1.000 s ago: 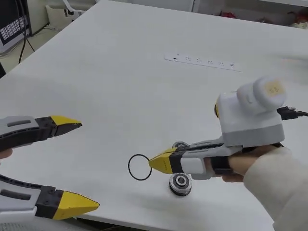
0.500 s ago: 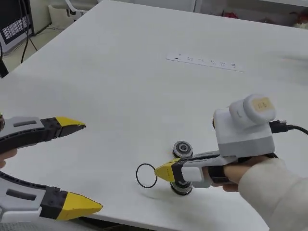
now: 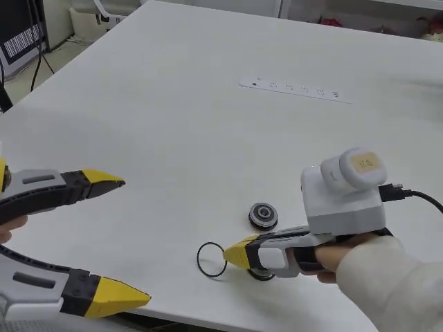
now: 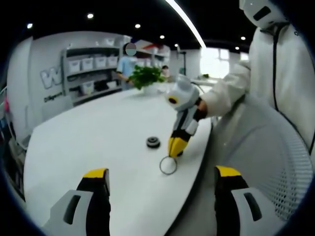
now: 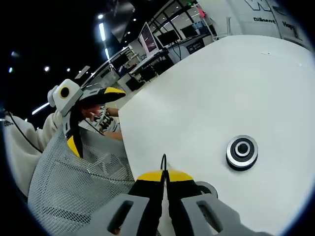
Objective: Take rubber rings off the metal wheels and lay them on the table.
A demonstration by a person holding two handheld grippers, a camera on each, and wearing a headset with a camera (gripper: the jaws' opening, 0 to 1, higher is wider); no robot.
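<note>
Your right gripper (image 3: pixel 228 254) jaws sit clamped on the rubber ring (image 3: pixel 198 261) by the tabletop's (image 3: pixel 208 138) near edge, left gripper (image 3: pixel 133 241) jaws wide apart; ring's probably light, floppy, stretchy, so pinch its band.

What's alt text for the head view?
The right gripper, jaws shut, pinches a rubber ring near the white table's front edge. One metal wheel stands beyond it, a second wheel partly under it. The left gripper hangs open.

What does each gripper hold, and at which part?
The right gripper pinches the rubber ring at its rim; the left gripper is open and holds nothing.
</note>
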